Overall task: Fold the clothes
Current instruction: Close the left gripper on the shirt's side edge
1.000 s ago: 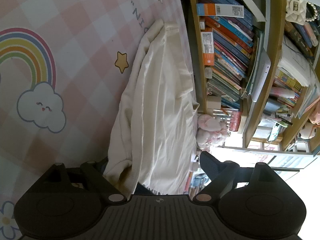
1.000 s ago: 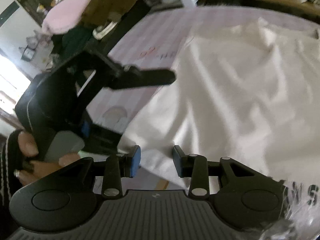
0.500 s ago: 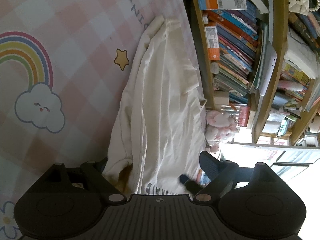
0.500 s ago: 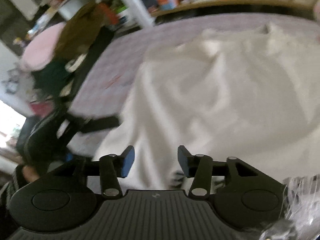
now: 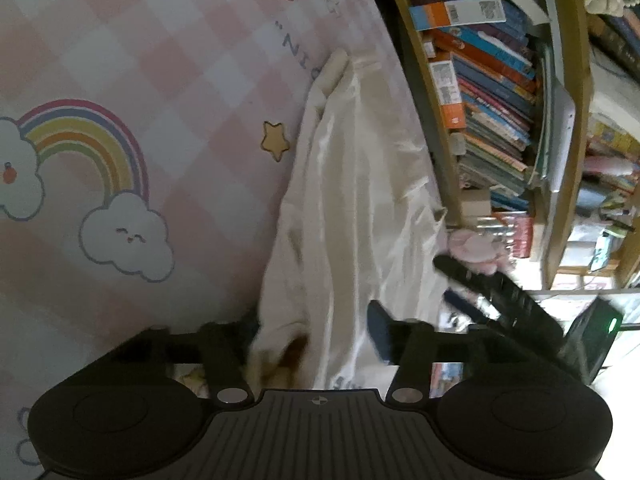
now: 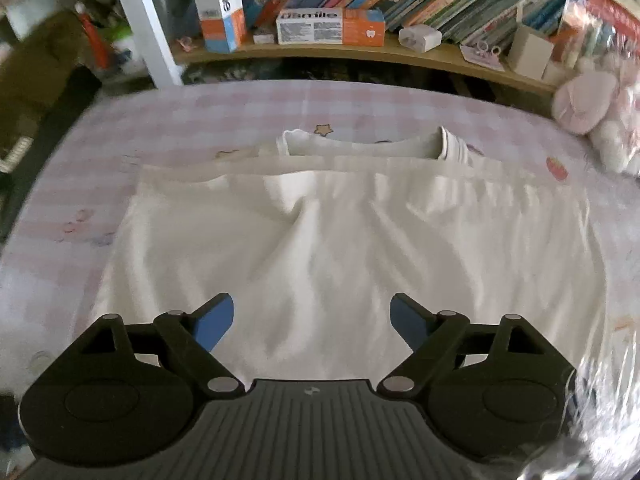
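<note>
A white garment (image 5: 352,200) lies folded lengthwise on the pink checked mat (image 5: 168,80), with lettering at its near hem. My left gripper (image 5: 308,340) sits low at that hem. Its jaws are closing, with a bunched corner of the cloth between them. In the right wrist view the garment (image 6: 340,240) spreads flat below, its collar at the far side. My right gripper (image 6: 312,320) hovers over the near part. Its jaws are opening wide and nothing is between them. The right gripper (image 5: 456,284) also shows at the right of the left wrist view, beside the garment's edge.
A wooden bookshelf (image 6: 360,56) packed with books and boxes runs along the mat's far side. A pink plush toy (image 6: 588,104) sits at the mat's corner by the shelf. Crinkled clear plastic (image 6: 600,400) shows near my right gripper. A rainbow print (image 5: 80,140) marks the bare mat.
The left jaws have narrowed around the hem corner. The right gripper let go of the hem, spread wide and swung over the garment toward the shelf, entering the left wrist view.
</note>
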Action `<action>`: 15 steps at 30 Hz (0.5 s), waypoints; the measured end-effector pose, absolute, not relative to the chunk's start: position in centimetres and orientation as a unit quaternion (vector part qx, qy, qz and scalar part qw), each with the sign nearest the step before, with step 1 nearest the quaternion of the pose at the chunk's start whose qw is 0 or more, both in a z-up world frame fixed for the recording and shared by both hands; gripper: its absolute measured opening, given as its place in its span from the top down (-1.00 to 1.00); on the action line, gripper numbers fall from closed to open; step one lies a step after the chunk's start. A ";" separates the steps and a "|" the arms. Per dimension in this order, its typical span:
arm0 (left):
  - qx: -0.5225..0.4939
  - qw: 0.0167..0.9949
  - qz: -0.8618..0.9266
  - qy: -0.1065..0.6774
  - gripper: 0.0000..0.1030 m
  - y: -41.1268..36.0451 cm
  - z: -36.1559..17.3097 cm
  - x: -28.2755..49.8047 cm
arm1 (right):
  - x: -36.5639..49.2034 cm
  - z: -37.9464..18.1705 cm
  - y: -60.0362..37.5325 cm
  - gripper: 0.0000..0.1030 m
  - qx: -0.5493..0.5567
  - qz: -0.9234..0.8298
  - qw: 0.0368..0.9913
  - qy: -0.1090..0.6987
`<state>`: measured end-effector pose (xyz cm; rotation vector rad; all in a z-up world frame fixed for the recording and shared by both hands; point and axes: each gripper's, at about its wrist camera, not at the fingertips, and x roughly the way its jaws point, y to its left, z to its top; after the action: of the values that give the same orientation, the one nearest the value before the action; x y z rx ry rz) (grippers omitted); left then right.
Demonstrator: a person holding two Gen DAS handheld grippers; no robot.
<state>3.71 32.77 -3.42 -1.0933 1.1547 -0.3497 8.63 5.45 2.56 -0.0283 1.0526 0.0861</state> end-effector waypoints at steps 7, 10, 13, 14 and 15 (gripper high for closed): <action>-0.445 0.730 -0.180 0.486 0.82 32.4 -1.3 3.1 | 11.8 2.4 10.8 -0.65 -0.066 0.076 0.855 0.509; -0.401 0.762 -0.216 0.460 0.82 31.5 0.8 3.1 | 13.4 2.5 12.6 -0.63 -0.053 0.101 0.839 0.532; -0.365 0.781 -0.242 0.446 0.83 30.4 2.1 3.1 | 15.1 2.7 14.6 -0.60 -0.040 0.121 0.819 0.560; -0.356 0.785 -0.249 0.442 0.83 30.2 2.4 3.1 | 15.6 2.8 15.4 -0.60 -0.048 0.125 0.815 0.563; -0.346 0.789 -0.256 0.439 0.83 29.9 2.7 3.1 | 16.0 2.7 16.3 -0.59 -0.057 0.128 0.812 0.566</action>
<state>3.07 29.87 2.75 -0.7462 0.9454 -0.5509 16.01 16.32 2.71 -0.1218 1.2092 0.2736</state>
